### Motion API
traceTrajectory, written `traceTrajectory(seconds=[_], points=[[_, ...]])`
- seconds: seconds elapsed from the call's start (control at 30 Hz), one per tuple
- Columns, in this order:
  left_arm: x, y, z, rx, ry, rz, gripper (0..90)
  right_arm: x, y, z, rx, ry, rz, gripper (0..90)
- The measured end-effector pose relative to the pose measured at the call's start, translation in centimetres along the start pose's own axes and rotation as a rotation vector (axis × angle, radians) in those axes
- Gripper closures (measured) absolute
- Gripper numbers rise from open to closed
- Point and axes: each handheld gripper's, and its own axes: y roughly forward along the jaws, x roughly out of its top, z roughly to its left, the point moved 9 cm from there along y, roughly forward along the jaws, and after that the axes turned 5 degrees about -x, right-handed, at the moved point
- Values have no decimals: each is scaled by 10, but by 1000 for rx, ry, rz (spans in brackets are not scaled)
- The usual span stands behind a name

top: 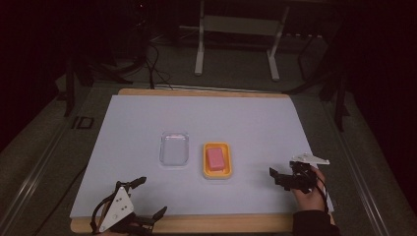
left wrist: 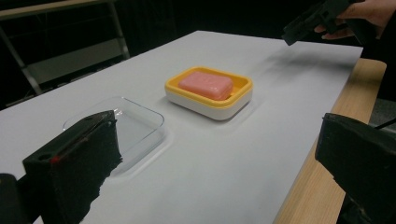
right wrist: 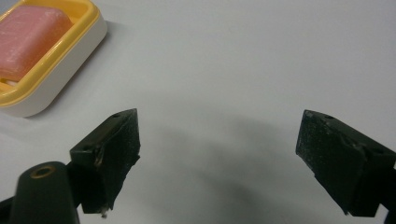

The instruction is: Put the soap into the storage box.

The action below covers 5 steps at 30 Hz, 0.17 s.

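- Near the middle of the tabletop (top: 147, 118), which is covered by a pale white sheet, a rectangular pink bar of soap (top: 215, 158) lies flat inside a shallow yellow soap dish with a white base (top: 217, 173).
- Just beside that dish, on its left in the high view and apart from it, sits a clear rectangular plastic lid or tray (top: 174, 148); it is empty and lies flat on the sheet.
- From the left gripper view the soap (left wrist: 206, 85) sits level in the dish (left wrist: 210, 105), and the clear tray (left wrist: 135, 126) lies nearer the camera, partly hidden behind one black jaw.
- On the right, the right claw (top: 278, 177) hovers over bare sheet, well apart from the dish; its jaws are spread wide and grasp nothing. A grey three-cornered plate (top: 310, 158) sits on top of it, and the person's right hand (top: 307, 194) holds it from behind.
- From the right gripper view, the right claw (right wrist: 217, 161) shows only blank sheet between its jaws, with the dish (right wrist: 60, 70) and soap (right wrist: 28, 39) off at the upper left corner.
- At the near left corner, the left claw (top: 150, 196) rests by the wooden edge of the tabletop (top: 196, 223); its jaws are also spread wide and empty.
- Nothing lies between either claw and the dish.
- Beyond the far edge, a white metal frame (top: 236, 44) stands on the dark floor, with black cables (top: 155, 69) trailing nearby.
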Motion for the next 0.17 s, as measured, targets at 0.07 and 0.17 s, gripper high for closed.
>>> traceTrajectory(seconds=[0.07,0.17], points=[[0,0,0,0,1,1,3,0,0,0,1,-4,2,135],[0,0,0,0,1,0,3,-1,1,0,4,-5,7,135]])
